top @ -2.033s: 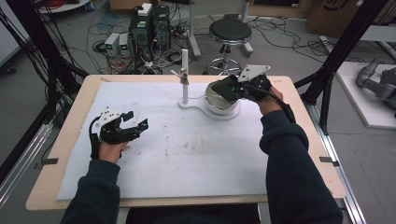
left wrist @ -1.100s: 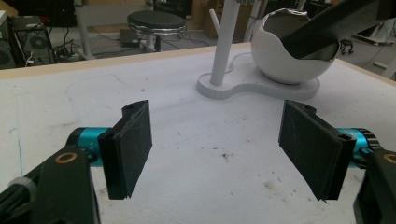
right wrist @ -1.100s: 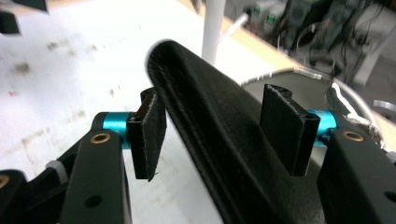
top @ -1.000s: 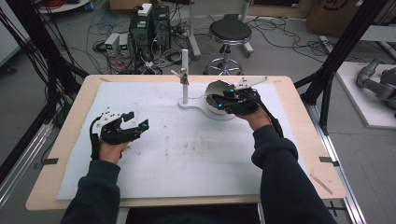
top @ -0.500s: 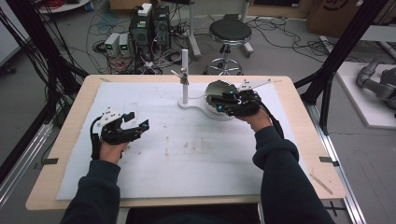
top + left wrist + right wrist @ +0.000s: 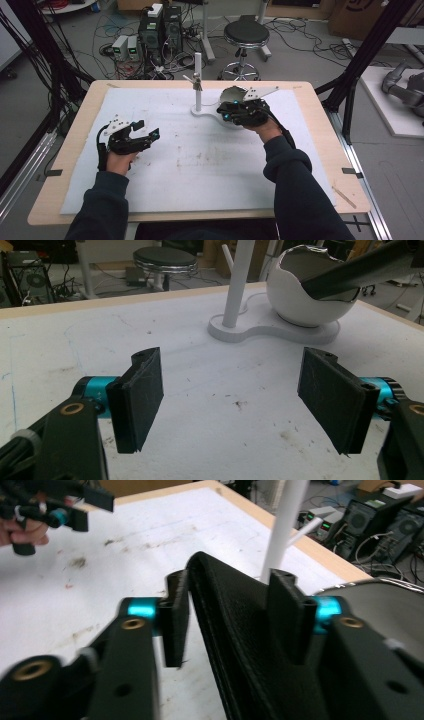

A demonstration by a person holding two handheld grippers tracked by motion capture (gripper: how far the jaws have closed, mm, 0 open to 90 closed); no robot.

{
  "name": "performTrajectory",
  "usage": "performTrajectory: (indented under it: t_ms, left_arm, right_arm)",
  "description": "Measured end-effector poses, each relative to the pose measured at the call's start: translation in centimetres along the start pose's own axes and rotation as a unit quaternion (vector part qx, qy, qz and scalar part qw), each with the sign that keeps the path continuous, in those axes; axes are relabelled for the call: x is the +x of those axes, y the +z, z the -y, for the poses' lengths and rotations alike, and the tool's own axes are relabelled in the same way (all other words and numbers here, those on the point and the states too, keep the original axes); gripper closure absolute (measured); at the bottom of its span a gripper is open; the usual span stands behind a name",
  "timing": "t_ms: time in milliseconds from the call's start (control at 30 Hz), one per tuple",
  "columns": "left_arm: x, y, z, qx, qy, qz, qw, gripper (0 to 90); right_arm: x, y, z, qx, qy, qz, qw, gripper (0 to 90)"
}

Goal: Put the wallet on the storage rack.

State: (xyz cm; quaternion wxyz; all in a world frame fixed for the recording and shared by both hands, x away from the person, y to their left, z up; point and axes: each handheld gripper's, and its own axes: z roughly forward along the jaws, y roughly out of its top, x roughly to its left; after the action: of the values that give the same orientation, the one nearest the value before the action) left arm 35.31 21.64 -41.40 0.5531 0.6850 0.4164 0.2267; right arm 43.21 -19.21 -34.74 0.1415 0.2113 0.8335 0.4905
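White mat [image 6: 200,170] covers the wooden bench [image 6: 70,150], scuffed and stained mid-area. Behind the bench: black round stool [image 6: 246,34], PC towers [image 6: 160,27], loose cables on the floor [image 6: 310,30]. Cardboard box [image 6: 357,15] far right, grey robot arm [image 6: 402,87] on a white platform.

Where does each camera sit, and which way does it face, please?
High view: above the person's side, looking forward-down on the white-covered wooden table; both forearms, left gripper, right gripper.
Left gripper view: between its open jaws toward the white egg-shaped bowl.
Right gripper view: own jaws, just closing, black textured strip between; shares left gripper with high view.
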Motion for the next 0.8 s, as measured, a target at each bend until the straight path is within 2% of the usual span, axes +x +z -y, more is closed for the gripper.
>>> performTrajectory:
  t_ms: [167,267,333,400,467,633,767,800]
  left_arm:
    - [0.0,0.0,0.0,-0.001,0.000,0.000,1.0000,26.2]
    - [0.0,-0.1,0.0,-0.002,0.002,0.000,1.0000,26.2]
    - [0.0,-0.1,0.0,0.000,0.001,-0.001,1.0000,26.2]
    - [0.0,-0.1,0.0,0.000,0.001,-0.001,1.0000,26.2]
    - [0.0,-0.1,0.0,0.000,0.001,-0.001,1.0000,26.2]
    - [0.1,-0.1,0.0,0.001,0.001,-0.002,1.0000,26.2]
    - [0.0,-0.1,0.0,0.000,0.001,0.000,1.0000,26.2]
    - [0.1,-0.1,0.0,-0.002,0.000,-0.002,1.0000,26.2]
  right_arm:
    - [0.2,0.3,-0.1,-0.008,0.007,0.011,0.9999,56.3]
    - [0.3,0.4,0.1,0.003,0.007,0.008,0.9999,51.4]
    - [0.4,0.3,0.1,0.009,0.002,0.016,0.9998,48.2]
    - [0.4,0.4,0.1,0.011,0.007,0.020,0.9997,41.7]
    - [0.3,0.3,0.2,0.018,0.021,0.015,0.9995,39.5]
    - [-0.1,-0.9,0.1,0.009,0.020,0.019,0.9996,39.1]
    - [-0.3,-2.0,0.2,0.014,0.015,0.025,0.9995,39.7]
    - [-0.3,-2.4,0.3,0.006,0.016,0.027,0.9995,39.7]
